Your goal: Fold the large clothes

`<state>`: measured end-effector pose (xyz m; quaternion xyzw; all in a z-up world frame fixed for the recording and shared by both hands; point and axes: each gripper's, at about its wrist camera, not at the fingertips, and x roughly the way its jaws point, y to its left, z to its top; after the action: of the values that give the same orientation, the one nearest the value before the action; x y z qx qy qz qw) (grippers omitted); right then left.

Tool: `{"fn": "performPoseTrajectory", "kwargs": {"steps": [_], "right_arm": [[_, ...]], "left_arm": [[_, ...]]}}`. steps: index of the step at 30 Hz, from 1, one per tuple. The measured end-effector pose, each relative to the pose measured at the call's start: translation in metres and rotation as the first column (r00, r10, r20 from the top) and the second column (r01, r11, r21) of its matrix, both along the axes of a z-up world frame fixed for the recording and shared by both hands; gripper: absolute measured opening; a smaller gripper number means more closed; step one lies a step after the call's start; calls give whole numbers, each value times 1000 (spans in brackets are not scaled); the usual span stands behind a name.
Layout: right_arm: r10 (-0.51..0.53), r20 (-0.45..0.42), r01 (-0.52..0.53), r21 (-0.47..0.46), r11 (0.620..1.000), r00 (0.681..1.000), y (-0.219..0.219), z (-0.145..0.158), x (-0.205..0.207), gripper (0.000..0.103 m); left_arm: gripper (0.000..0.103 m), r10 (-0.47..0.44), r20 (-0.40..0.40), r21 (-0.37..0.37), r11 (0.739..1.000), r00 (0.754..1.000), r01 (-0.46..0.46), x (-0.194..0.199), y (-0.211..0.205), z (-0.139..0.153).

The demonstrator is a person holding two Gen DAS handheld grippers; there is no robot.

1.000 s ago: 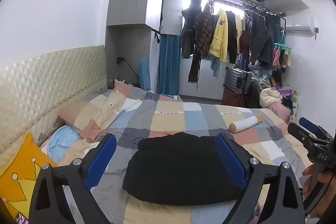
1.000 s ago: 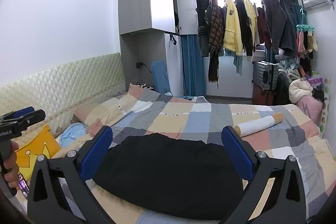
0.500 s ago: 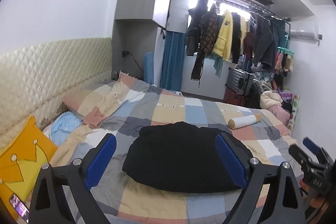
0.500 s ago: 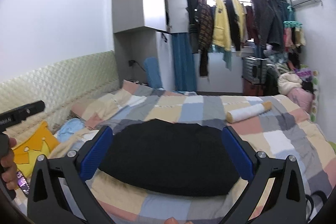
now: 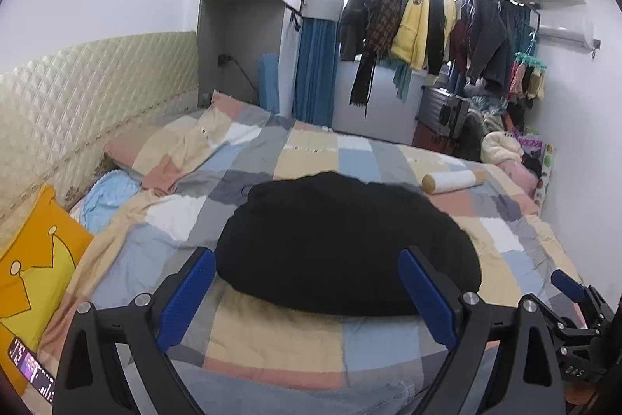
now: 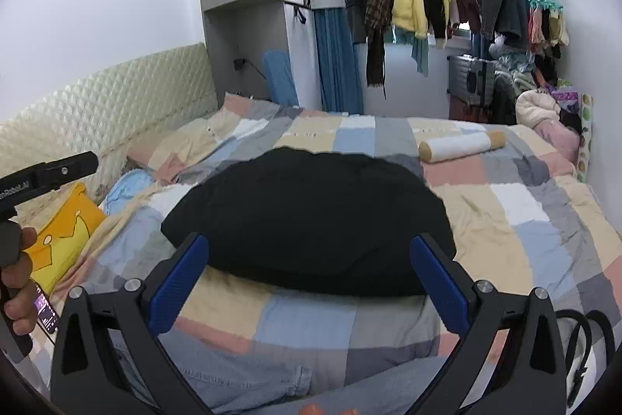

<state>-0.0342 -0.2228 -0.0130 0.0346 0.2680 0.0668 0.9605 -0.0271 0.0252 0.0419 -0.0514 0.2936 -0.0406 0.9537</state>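
Patchwork bedding [image 5: 307, 158] filled the room's foreground, and both grippers had drawn back and up from a second before, a sign the fold looked finished. Left gripper [image 5: 307, 282] and right gripper [image 6: 309, 271] hung released, jaws wide, holding nothing. Out ahead of both, apart from the fingertips, the black garment [image 6: 307, 216] lay as a compact folded bundle mid-bed, near the white roll [image 6: 458, 144]

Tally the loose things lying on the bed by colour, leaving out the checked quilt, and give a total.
Black: 1, the folded black garment
White: 1, the white roll
Yellow: 1, the yellow crown cushion
Light blue: 1, the light blue cloth
Total: 4
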Motion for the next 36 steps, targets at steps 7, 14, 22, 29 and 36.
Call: {"fn": "performPoseTrajectory", "kwargs": {"steps": [7, 14, 22, 29, 36], "right_arm": [[1, -28, -1, 5, 1000, 1000, 5, -9, 4, 103], [-33, -26, 34, 15, 999, 999, 5, -14, 5, 103], [-38, -42, 38, -2, 999, 998, 11, -17, 6, 103], [-38, -42, 38, -6, 999, 998, 12, -17, 6, 103], [-39, -41, 39, -6, 999, 998, 12, -17, 6, 103]], "left_arm": [[96, 10, -39, 24, 1000, 999, -9, 3, -5, -21], [96, 22, -48, 22, 1000, 999, -21, 2, -1, -28], [96, 11, -59, 16, 1000, 998, -10, 4, 3, -31], [96, 19, -53, 16, 1000, 998, -18, 4, 6, -29], [96, 16, -60, 22, 1000, 998, -15, 5, 5, -31]]}}
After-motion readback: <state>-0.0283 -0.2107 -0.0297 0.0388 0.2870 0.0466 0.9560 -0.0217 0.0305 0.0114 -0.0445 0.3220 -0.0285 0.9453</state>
